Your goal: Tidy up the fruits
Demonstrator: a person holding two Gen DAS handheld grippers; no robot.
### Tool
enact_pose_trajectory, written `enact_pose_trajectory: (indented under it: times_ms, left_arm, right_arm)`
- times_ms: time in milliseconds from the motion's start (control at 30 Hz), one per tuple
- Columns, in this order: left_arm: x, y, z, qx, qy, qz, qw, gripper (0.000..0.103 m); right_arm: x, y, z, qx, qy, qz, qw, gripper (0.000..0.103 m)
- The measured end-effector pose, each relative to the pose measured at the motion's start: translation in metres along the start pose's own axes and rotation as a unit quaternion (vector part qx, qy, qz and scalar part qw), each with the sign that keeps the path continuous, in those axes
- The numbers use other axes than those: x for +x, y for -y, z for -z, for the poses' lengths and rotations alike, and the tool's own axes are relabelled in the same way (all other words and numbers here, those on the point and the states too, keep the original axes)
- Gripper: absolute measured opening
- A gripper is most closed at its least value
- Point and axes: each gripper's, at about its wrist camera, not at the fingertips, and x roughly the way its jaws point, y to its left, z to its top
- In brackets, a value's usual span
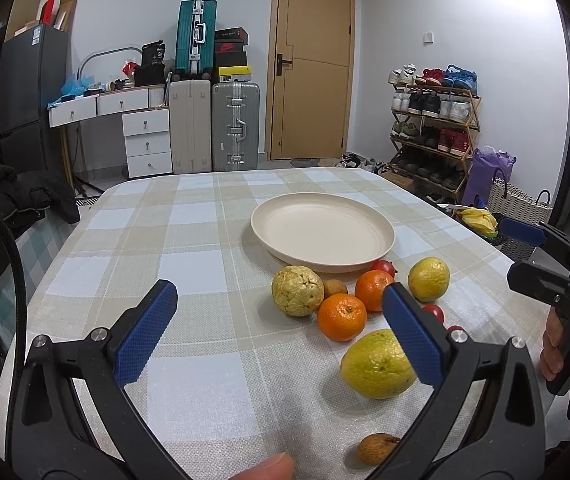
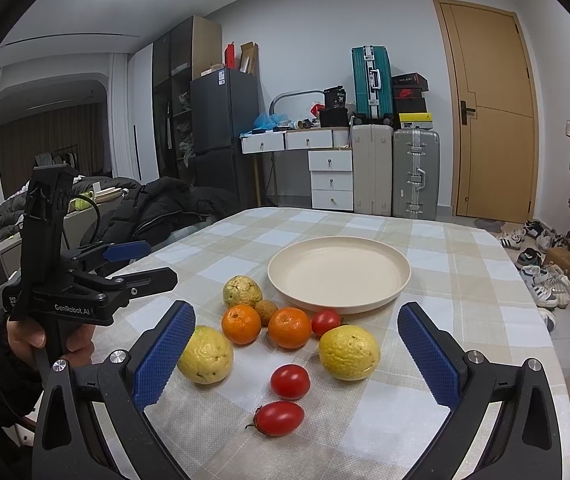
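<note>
A cream plate [image 1: 323,236] [image 2: 339,274] lies bare on the checked tablecloth. In front of it are loose fruits: two oranges [image 2: 241,324] [image 2: 289,327], three yellow guava-like fruits [image 2: 205,354] [image 2: 349,352] [image 2: 242,291], three red tomatoes [image 2: 290,381] [image 2: 279,418] [image 2: 325,321] and a small brown fruit [image 2: 266,312]. My left gripper [image 1: 281,332] hangs open above the near table, its right finger over a yellow fruit [image 1: 377,364]. My right gripper [image 2: 297,360] stands open around the fruit cluster, holding nothing.
Another small brown fruit [image 1: 377,448] lies at the table's near edge. A hand holds the left gripper's handle [image 2: 55,280]. A dark jacket [image 2: 157,208] is draped left of the table. Suitcases, drawers and a shoe rack [image 1: 433,128] stand beyond it.
</note>
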Motion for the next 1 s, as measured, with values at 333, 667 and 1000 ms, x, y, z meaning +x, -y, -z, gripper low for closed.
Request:
enact_pose_trajectory:
  times_ms: [333,667,1000]
  left_arm:
    - [0.0,0.0,0.0,0.0,-0.001,-0.001,1.0,0.102]
    - [0.001,-0.001,0.0,-0.003,-0.002,-0.006,1.0,0.102]
    - [-0.009,0.012,0.004,0.021,-0.019,-0.011,0.9996,0.102]
  right_arm:
    - [0.002,0.001,0.0,0.006,-0.001,0.002,1.0,0.103]
    - [0.006,0.005,0.0,0.015,-0.011,0.025,1.0,0.103]
    - [0.006,0.022,-0.001,0.051,-0.066,0.057,0.995,0.103]
